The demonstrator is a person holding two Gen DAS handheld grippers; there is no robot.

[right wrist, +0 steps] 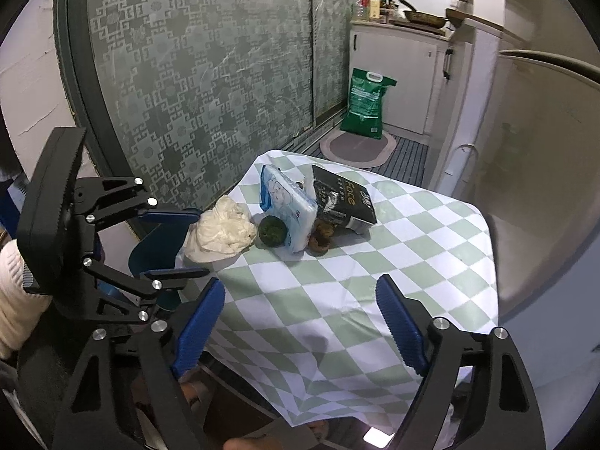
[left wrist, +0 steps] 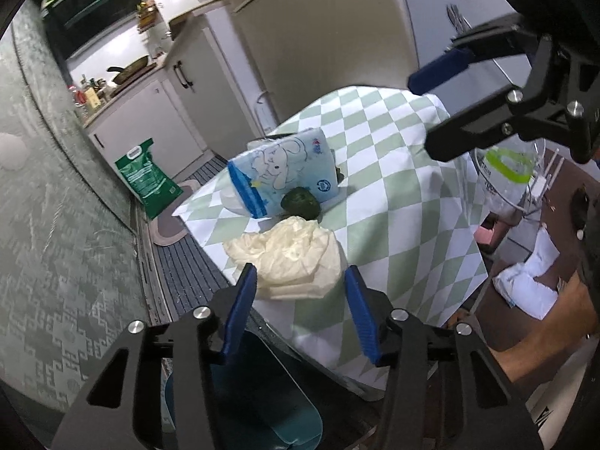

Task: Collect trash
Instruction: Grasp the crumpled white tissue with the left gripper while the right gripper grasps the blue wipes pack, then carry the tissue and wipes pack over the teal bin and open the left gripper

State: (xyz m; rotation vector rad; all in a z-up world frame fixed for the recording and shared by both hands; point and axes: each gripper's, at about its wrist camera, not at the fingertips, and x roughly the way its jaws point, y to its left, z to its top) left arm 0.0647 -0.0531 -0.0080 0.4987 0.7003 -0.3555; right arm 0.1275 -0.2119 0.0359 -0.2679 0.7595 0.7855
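Two hand-held grippers over one small desk (right wrist: pixel 375 281), draped in a green-and-white checked cloth; everything on it is clustered at the far-left end, near the patterned glass door (right wrist: pixel 195 75).

Largest items: a pale blue tissue pack (left wrist: pixel 281 176) with a cartoon print, tipped on its edge, and a black "Face" packet (right wrist: pixel 343 200) leaning against its far side. Probably dropped there as a heap rather than set out.

Next down: a crumpled cream wad (left wrist: pixel 288 258), paper or thin plastic, soft and creased, lying at the desk's corner nearest the left hand-held gripper (left wrist: pixel 300 292). Its jaws stand apart on either side of the wad, pads not yet pressing; judged to be the pick in hand. A teal bin (left wrist: pixel 262 393) sits just below that gripper, likely where the wad goes.

Smaller: a dark green ball (left wrist: pixel 302 204) touching the tissue pack, and a brown lump (right wrist: pixel 322 236) on the pack's other side.

Right hand-held gripper (right wrist: pixel 300 322): jaws wide, nothing between them, hanging over bare cloth well apart from the cluster, apparently waiting its turn.
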